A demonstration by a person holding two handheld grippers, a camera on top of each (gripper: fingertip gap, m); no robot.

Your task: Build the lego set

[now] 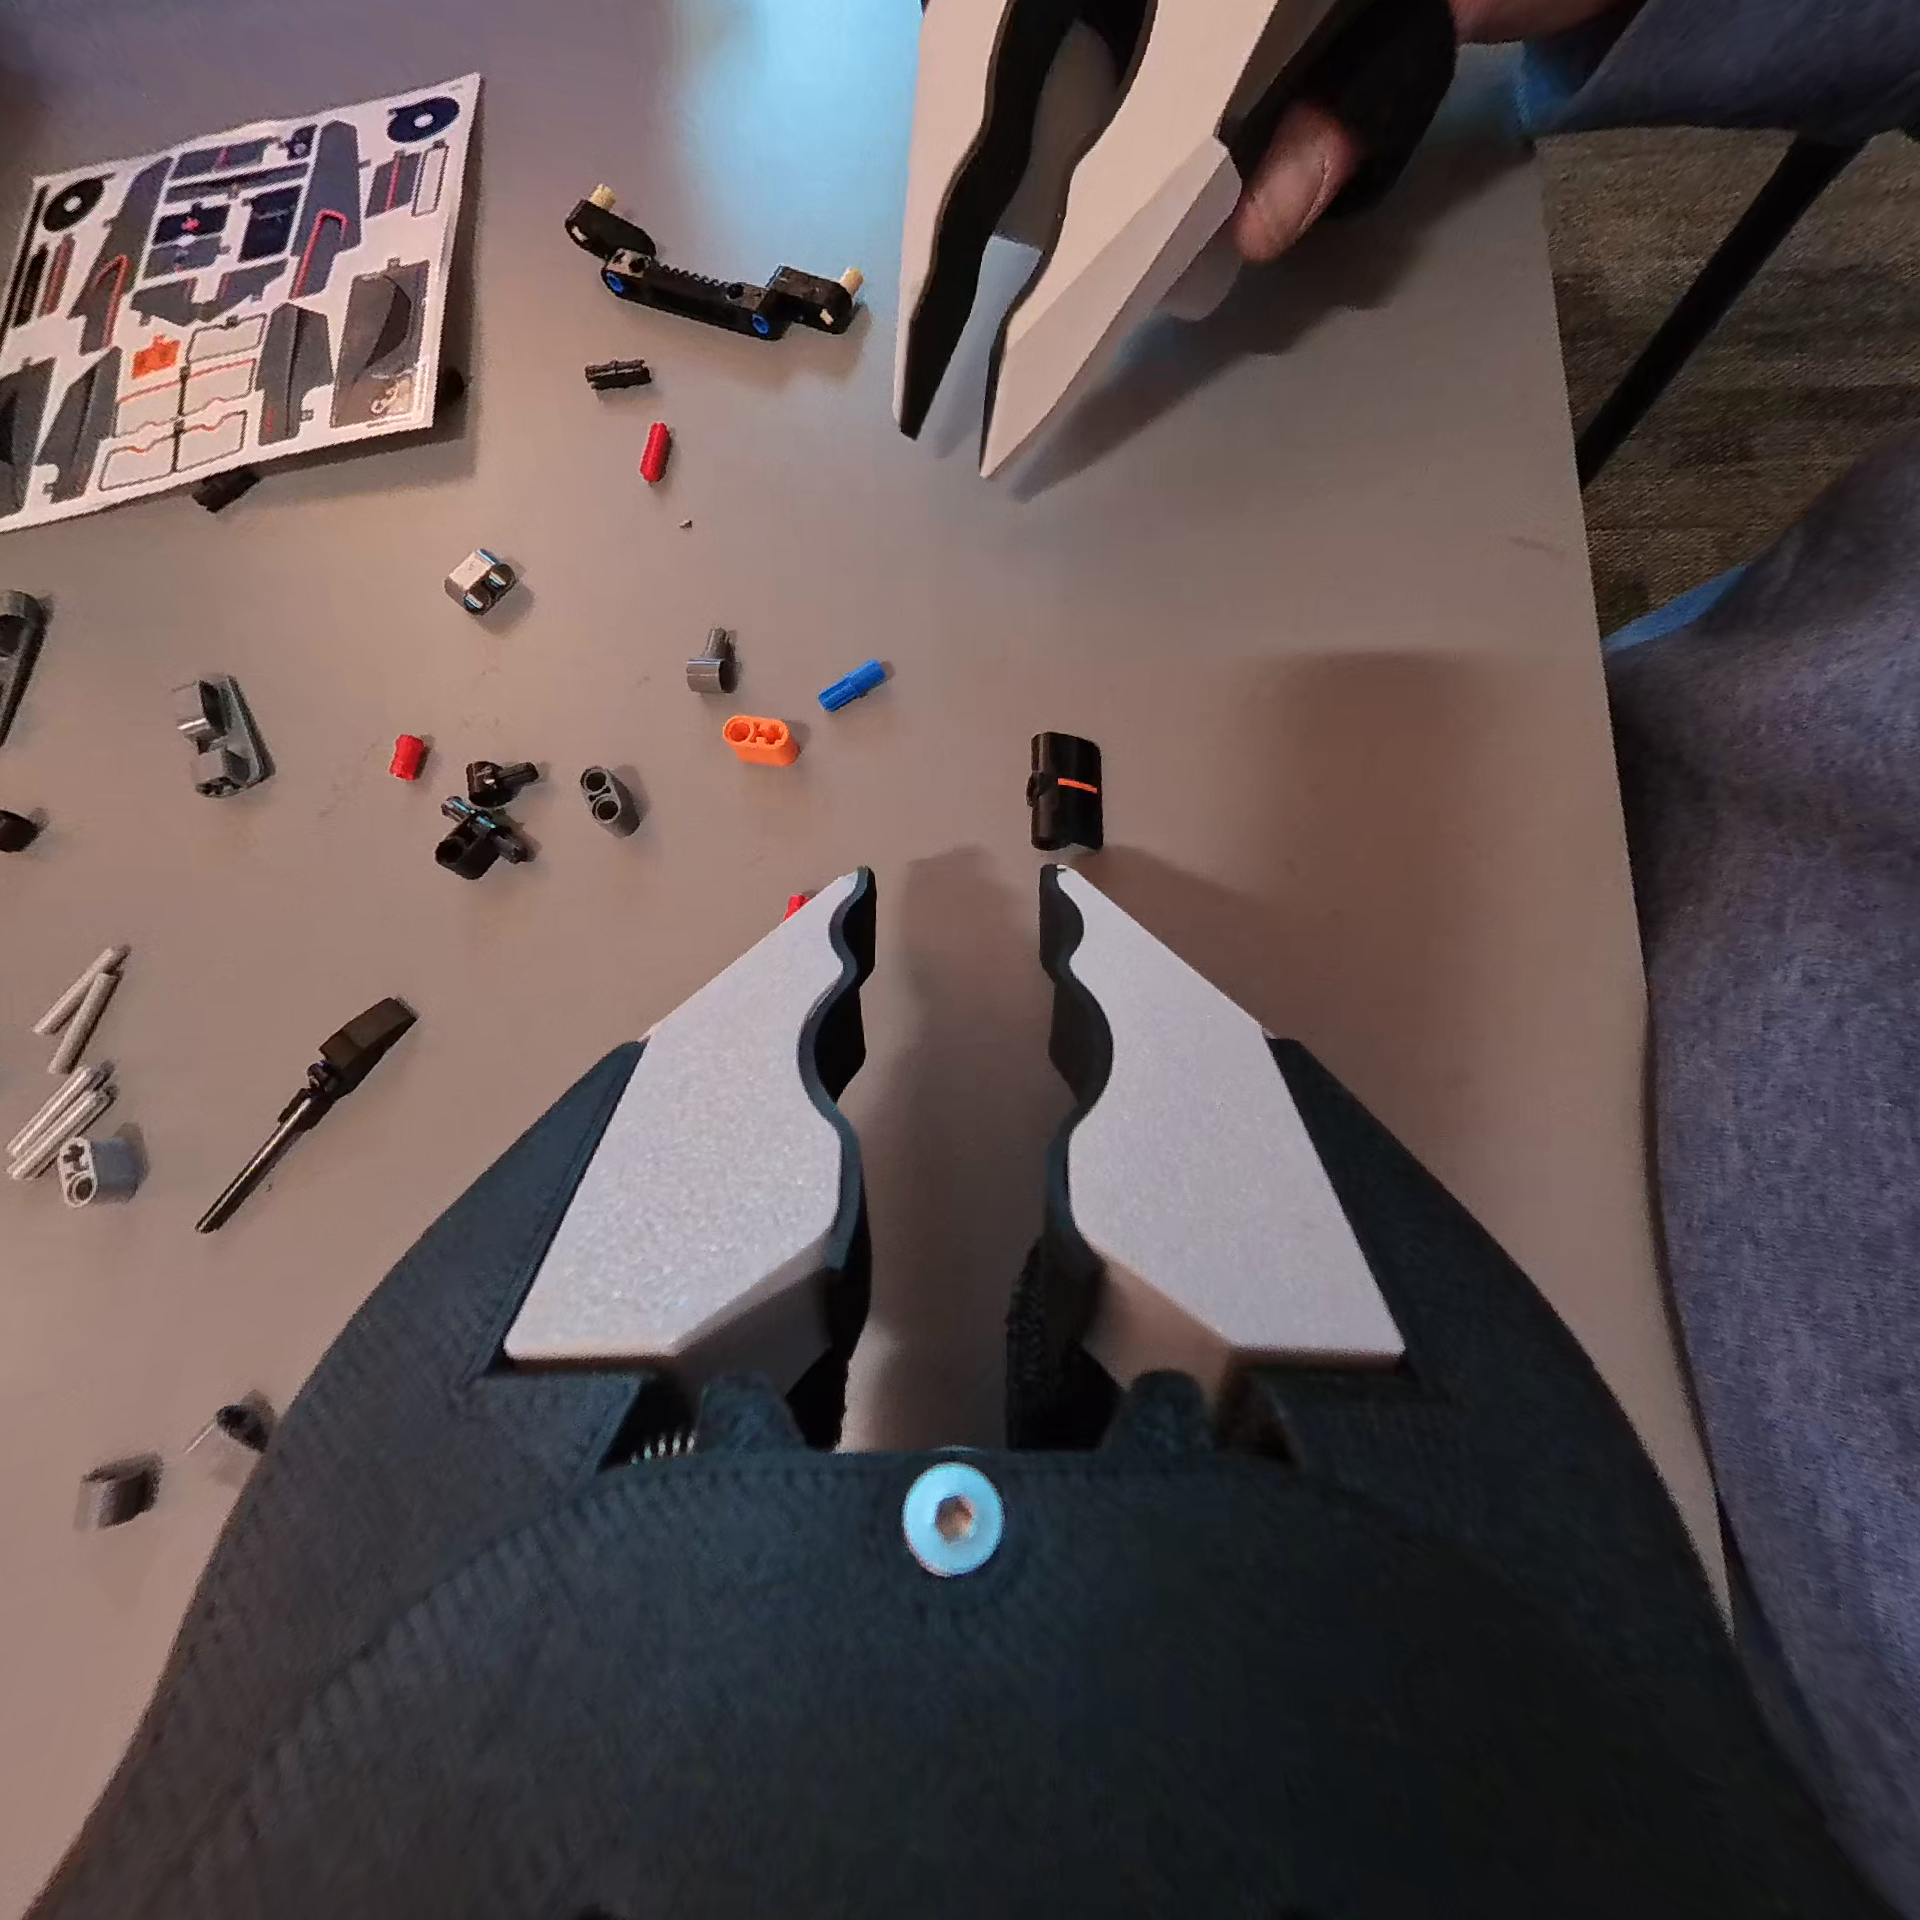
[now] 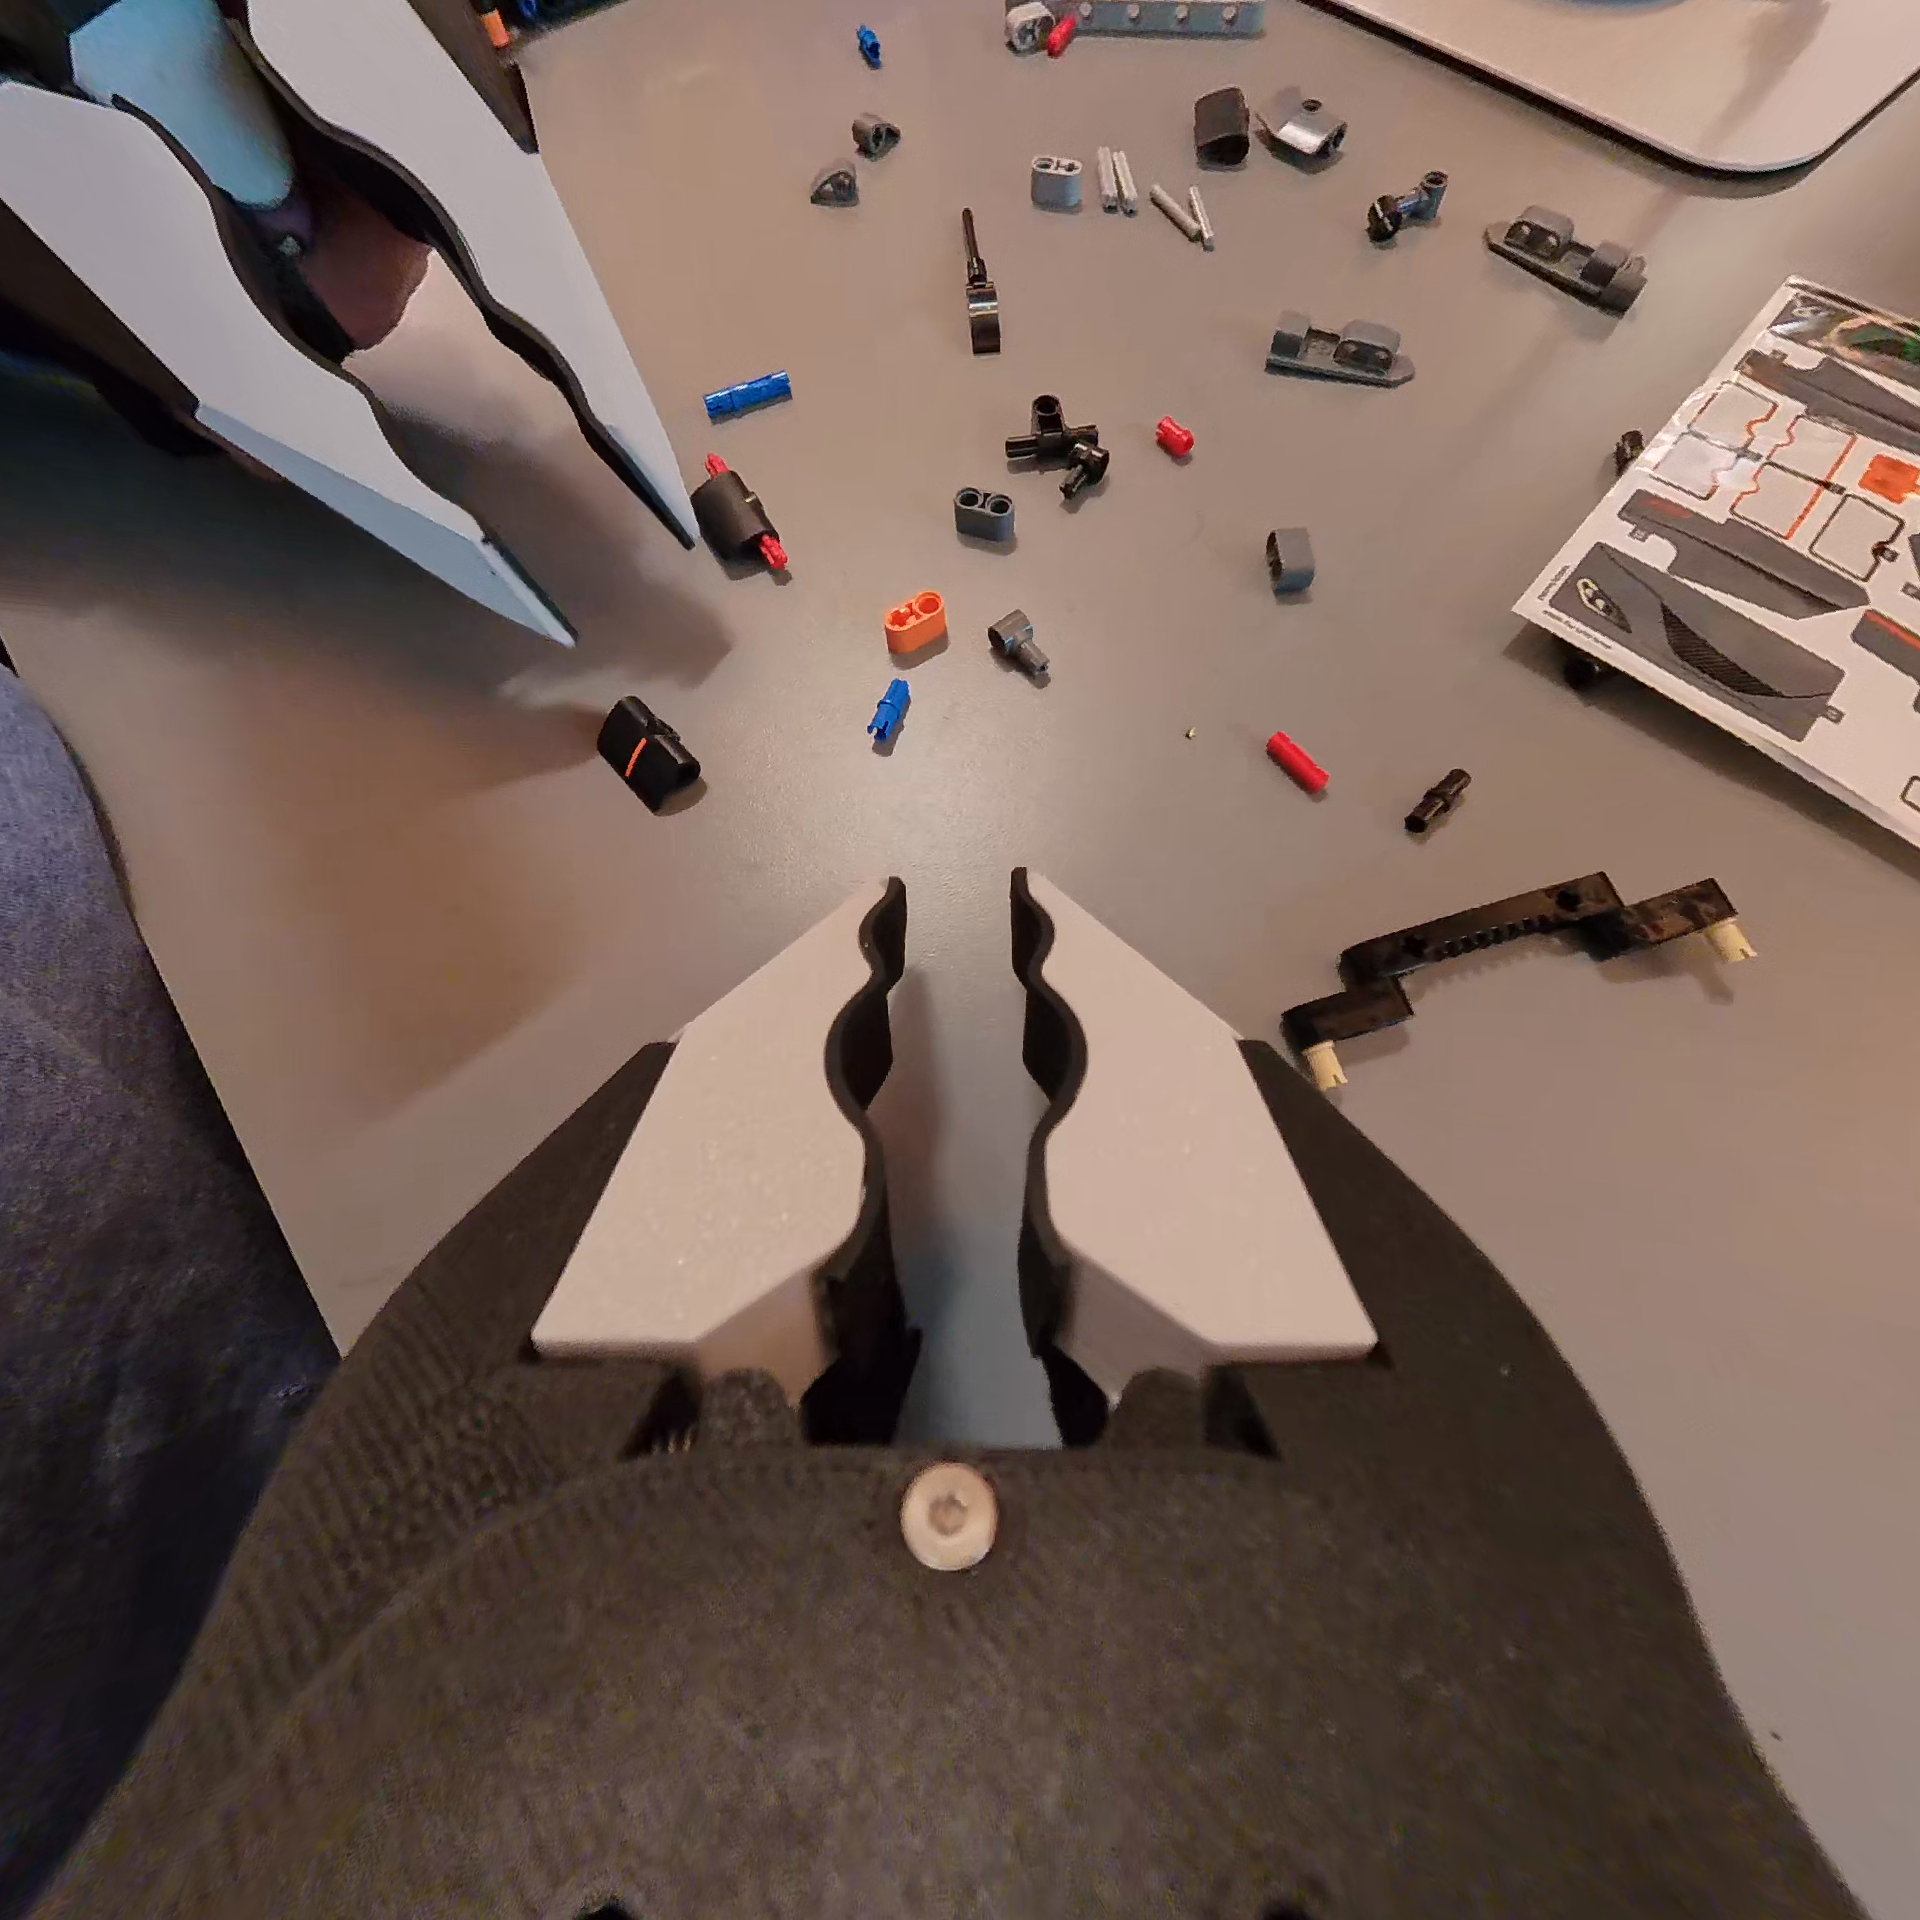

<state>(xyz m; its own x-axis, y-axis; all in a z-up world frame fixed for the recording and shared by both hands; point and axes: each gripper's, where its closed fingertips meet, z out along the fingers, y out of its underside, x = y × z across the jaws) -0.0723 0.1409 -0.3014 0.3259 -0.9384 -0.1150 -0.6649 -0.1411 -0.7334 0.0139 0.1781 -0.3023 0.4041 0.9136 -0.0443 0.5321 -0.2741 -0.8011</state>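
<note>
the black rack assembly, the one built-up piece of the lego set, lay flat on the grey desk a little to the right of the right gripper, well in from every edge. loose parts were scattered past it toward the middle of the desk: an orange beam, a blue pin, a red pin, a short black pin. the sticker sheet sat farther out. a black cylinder with an orange stripe lay near the desk edge closest to the person, just ahead of the left gripper.

both claws stood partly open and held nothing; the left's gap was somewhat wider than the right's.

the step in hand looked like choosing the next part. the striped cylinder was probably the left's easiest pick: straddle it across its round sides and close gently, since it could roll. the right could steady the assembly by its long beam, clear of the tan pins.
</note>
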